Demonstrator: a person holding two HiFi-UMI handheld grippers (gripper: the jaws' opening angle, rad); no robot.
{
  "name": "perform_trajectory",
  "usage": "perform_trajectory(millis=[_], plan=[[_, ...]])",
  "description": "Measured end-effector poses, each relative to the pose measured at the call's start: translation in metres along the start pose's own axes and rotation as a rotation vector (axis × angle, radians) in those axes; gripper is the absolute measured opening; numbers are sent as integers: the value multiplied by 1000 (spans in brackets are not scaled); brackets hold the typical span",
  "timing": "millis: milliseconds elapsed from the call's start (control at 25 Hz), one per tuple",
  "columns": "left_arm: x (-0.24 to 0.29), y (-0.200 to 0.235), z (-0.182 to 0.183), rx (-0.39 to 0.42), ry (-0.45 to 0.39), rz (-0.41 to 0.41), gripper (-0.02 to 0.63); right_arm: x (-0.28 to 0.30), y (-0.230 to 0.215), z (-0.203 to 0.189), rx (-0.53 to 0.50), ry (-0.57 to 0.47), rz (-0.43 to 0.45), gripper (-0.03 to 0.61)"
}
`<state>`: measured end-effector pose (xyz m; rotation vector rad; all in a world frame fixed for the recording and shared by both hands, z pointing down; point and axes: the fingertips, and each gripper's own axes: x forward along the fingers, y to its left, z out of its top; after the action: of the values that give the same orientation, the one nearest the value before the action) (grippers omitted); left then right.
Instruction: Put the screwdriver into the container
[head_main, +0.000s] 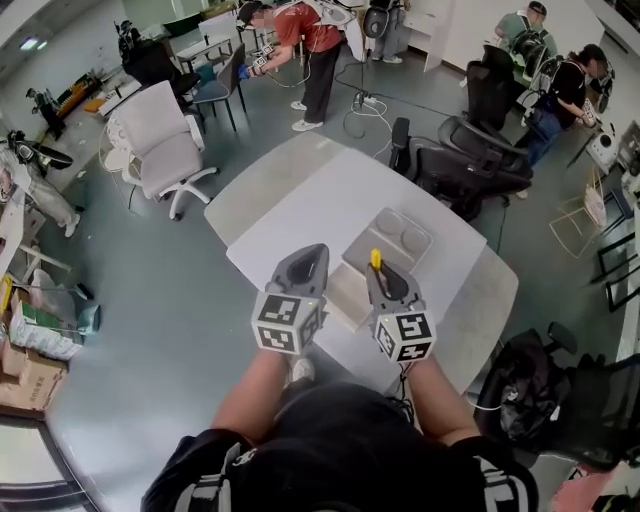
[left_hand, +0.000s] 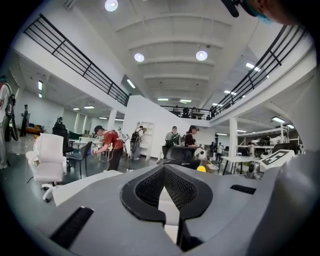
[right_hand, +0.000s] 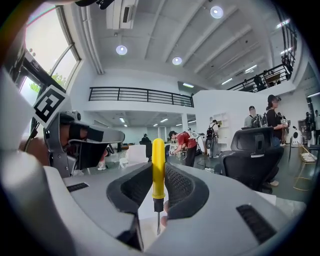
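Note:
My right gripper (head_main: 378, 270) is shut on a screwdriver (head_main: 376, 259) with a yellow handle. In the right gripper view the screwdriver (right_hand: 158, 172) stands upright between the pads (right_hand: 175, 186), handle up and its thin metal shaft pointing down. The grey container (head_main: 396, 232), a shallow tray with round recesses, lies on the white table (head_main: 300, 215) just beyond the right gripper. My left gripper (head_main: 316, 250) hovers beside the right one, its jaws closed tip to tip with nothing in them (left_hand: 163, 168). The yellow handle (left_hand: 201, 169) shows small in the left gripper view.
A pale flat block (head_main: 346, 292) lies on the table under the grippers. A white office chair (head_main: 160, 145) stands at the left, black chairs (head_main: 470, 165) behind the table, a black bag (head_main: 525, 385) at the right. Several people stand farther back.

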<state>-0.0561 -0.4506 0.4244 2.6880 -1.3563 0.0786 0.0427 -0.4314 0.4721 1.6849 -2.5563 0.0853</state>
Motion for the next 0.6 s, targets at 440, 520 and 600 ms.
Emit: perform_trajectory(millis=[440, 520, 600], plan=[[5, 23, -26, -7, 56, -53, 12, 51, 8, -85, 45, 197, -15, 63], [5, 25, -30, -13, 67, -58, 12, 59, 13, -108, 24, 255, 3, 63], [4, 28, -34, -21, 76, -61, 12, 67, 17, -129, -1, 314, 28, 63]])
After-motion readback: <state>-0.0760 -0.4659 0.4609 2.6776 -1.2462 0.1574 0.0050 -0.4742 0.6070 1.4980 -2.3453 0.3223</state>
